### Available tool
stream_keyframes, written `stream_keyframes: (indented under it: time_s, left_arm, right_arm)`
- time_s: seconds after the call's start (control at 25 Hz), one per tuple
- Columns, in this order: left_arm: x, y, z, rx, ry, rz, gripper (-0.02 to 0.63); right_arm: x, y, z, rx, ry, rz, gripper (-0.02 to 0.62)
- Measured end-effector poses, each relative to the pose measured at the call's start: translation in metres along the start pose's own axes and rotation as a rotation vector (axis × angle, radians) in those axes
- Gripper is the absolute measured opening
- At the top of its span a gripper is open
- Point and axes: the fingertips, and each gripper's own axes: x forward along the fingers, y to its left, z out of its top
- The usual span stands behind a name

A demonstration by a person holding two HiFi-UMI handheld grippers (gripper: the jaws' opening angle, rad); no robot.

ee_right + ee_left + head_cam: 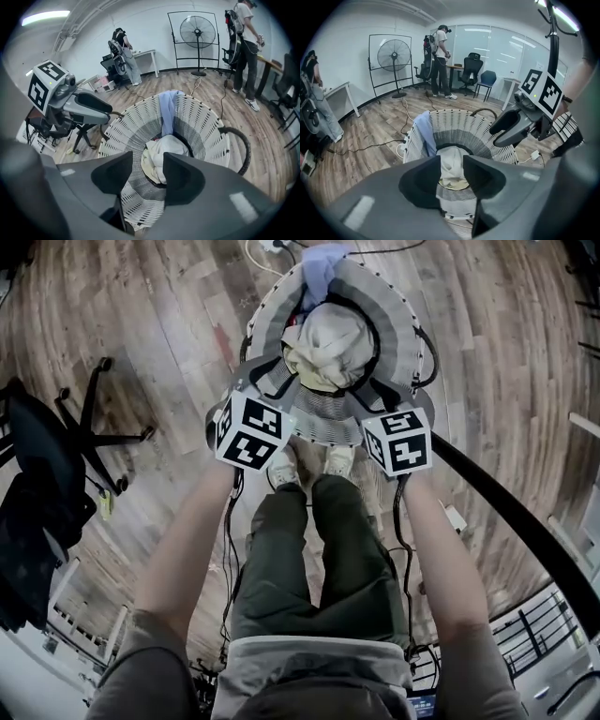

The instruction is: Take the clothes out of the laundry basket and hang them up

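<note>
Forearms [187, 549] reach down, with the left gripper [451, 174] and right gripper [149, 174] over the laundry basket [394, 310].
Both grippers hover side by side above the basket's near rim, jaws apart with nothing between them. A cream garment [328, 343] lies bundled inside the white basket, and a blue garment [323, 263] drapes over its far rim. The basket stands on the wooden floor [141, 324].

The basket [398, 315] is white slatted weave, the cloth [328, 343] in it cream, the garment [322, 263] on its far rim pale blue. The floor [141, 324] is brown wood planks.
</note>
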Motion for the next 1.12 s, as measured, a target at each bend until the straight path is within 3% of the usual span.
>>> stream_keyframes:
  time_s: [0.28, 0.36, 0.6, 0.76, 0.96, 1.12]
  left_arm:
    - [0.062, -0.014, -0.016, 0.176, 0.025, -0.022, 0.146]
    - [0.079, -0.021, -0.013, 0.189, 0.014, -0.049, 0.146]
    - [0.132, -0.019, -0.032, 0.093, 0.053, -0.083, 0.147]
    - [0.172, -0.018, -0.061, 0.081, 0.129, -0.098, 0.147]
    - [0.213, -0.004, -0.081, 0.057, 0.188, -0.084, 0.149]
    - [0.244, 0.012, -0.102, 0.011, 0.243, -0.080, 0.150]
  right_arm:
    - [0.065, -0.019, -0.028, -0.030, 0.021, -0.014, 0.229]
    - [0.081, -0.025, -0.033, -0.005, 0.019, -0.018, 0.228]
    - [0.120, -0.034, -0.051, 0.000, 0.042, -0.022, 0.225]
    - [0.159, -0.033, -0.053, 0.042, 0.061, 0.011, 0.222]
    - [0.200, -0.046, -0.075, 0.082, 0.108, -0.002, 0.217]
    - [0.227, -0.057, -0.083, 0.118, 0.090, -0.018, 0.204]
